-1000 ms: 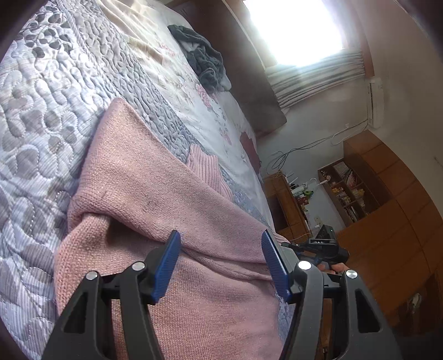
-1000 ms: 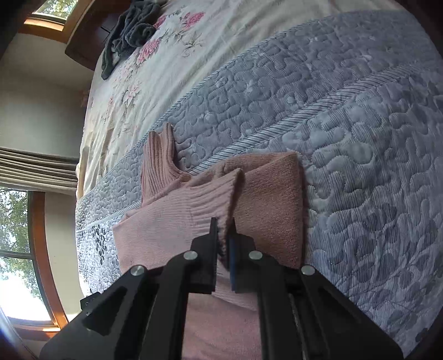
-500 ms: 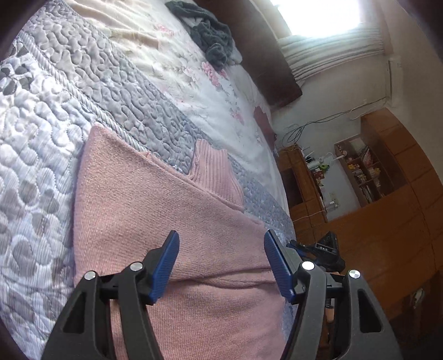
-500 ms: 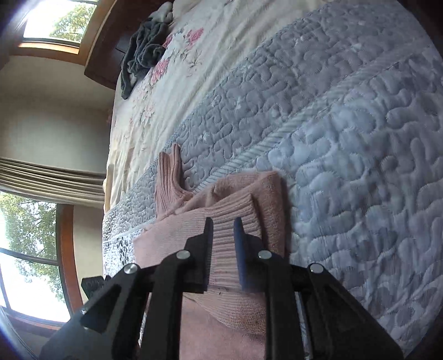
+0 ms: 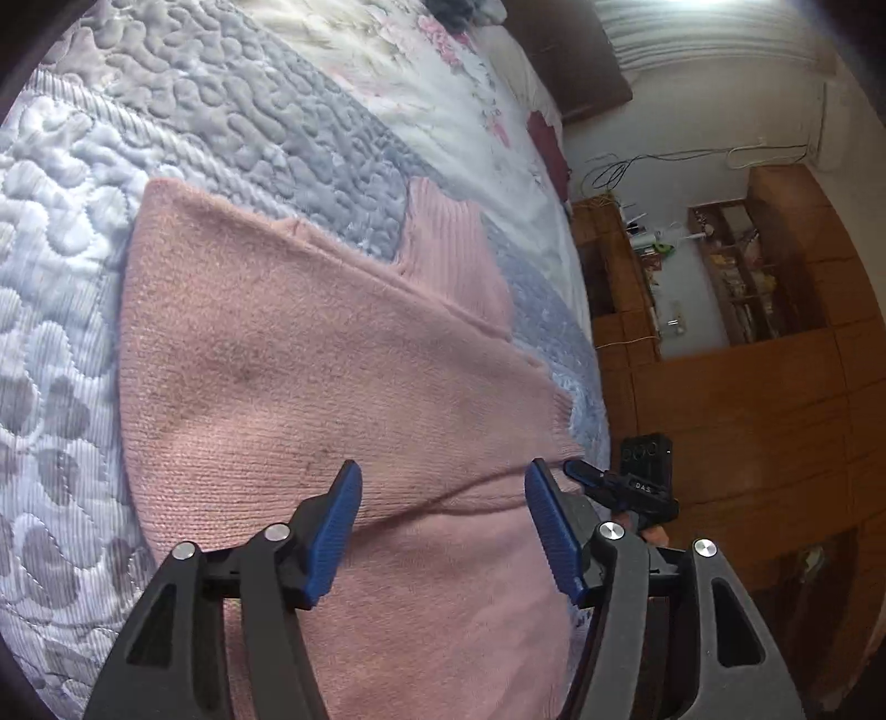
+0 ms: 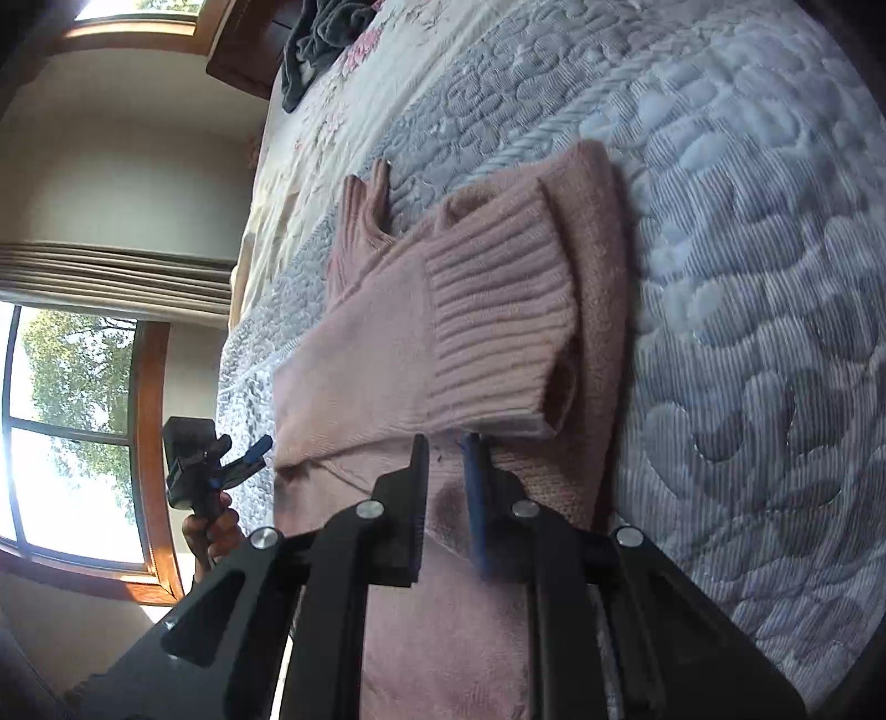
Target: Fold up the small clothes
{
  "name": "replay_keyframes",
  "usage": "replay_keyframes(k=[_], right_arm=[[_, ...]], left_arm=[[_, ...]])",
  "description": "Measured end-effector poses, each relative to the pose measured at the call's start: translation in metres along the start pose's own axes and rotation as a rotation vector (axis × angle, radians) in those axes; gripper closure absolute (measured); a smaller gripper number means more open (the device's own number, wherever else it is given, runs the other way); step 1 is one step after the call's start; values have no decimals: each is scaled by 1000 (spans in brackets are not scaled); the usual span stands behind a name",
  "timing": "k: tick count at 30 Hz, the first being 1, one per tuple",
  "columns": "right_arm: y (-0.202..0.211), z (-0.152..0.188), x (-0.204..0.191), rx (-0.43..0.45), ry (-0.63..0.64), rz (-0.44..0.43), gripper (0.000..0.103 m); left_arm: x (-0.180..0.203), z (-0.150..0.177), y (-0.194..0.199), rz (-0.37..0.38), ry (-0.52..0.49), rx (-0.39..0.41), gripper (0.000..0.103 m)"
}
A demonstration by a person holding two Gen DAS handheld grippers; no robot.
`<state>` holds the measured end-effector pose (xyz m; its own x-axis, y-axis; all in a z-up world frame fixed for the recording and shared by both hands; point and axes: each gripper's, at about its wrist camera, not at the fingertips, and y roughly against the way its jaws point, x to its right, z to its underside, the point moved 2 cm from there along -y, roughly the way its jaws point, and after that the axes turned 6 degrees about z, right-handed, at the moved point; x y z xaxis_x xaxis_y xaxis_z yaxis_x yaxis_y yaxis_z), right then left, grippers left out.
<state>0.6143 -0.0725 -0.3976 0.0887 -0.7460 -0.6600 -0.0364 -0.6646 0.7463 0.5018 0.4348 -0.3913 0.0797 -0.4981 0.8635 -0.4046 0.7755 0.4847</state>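
On the bed, across the grey-and-white quilted bedspread (image 5: 232, 116), lies one pink knitted sweater (image 5: 332, 387), back or front side up I cannot tell, with its ribbed turtleneck collar (image 5: 443, 249) pointing toward the floral sheet (image 5: 454, 83) further up the bed. In the right wrist view one sleeve is folded across the body, its ribbed cuff (image 6: 493, 332) resting on top near the sweater's folded side edge.

The left hand-held gripper (image 5: 443, 526) hovers over the sweater's middle with its blue-padded jaws spread wide and nothing between them; it is released. The right hand-held gripper (image 6: 446, 482) sits just under the cuff with its jaws narrowly parted. No cloth appears pinched in the gap, so it reads as let go, or nearly so.

The step in hand looks like the sleeve fold: one sleeve is laid in, and the sweater is partly folded, with the lengthwise folds and the final halving still to come. The next move probably calls for each gripper to take an edge of the body, through all layers, and carry it over without dragging the loose cuff out of place; knit this soft will slump and stretch if lifted by one point.

Counted: one sweater, one collar, one cuff in view, two grippers, and one dark grey garment heaped (image 6: 315, 39) well apart near the headboard.
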Motion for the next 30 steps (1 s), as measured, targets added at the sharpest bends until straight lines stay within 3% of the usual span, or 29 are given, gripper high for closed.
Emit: replay_keyframes(k=[1,3,5,7,10,14,18,23,27,30], right_arm=[[-5,2,9,-6,-12,8,103],[-6,1,19,-16,-46,-13,103],[10,-4,4,3,-11,-2,94],[28,-20,-19,27,35,-42,84],[32,-64,-48,49,57,-76,75],[-6,-130,-73,40,47,-57,74],[-64,-177,-83,18,37,-7,74],[-122,-212,-93,10,57,47,74],[-146,-226,-97,19,69,41,74],[-153,-227,-100,27,84,41,74]], left_arm=[[-11,1,-5,-54,19,-13,41],[-26,1,-8,-58,58,-30,45],[-16,-6,-3,-55,42,-38,45],[6,-22,5,-35,-38,-28,44],[27,-68,5,-17,-104,0,39],[28,-141,-32,39,-83,12,37],[13,-182,-90,32,-32,-6,37],[-6,-199,-141,-26,-18,-42,37],[-6,-210,-150,-16,-25,-20,37],[-3,-213,-152,-50,-55,-20,44]])
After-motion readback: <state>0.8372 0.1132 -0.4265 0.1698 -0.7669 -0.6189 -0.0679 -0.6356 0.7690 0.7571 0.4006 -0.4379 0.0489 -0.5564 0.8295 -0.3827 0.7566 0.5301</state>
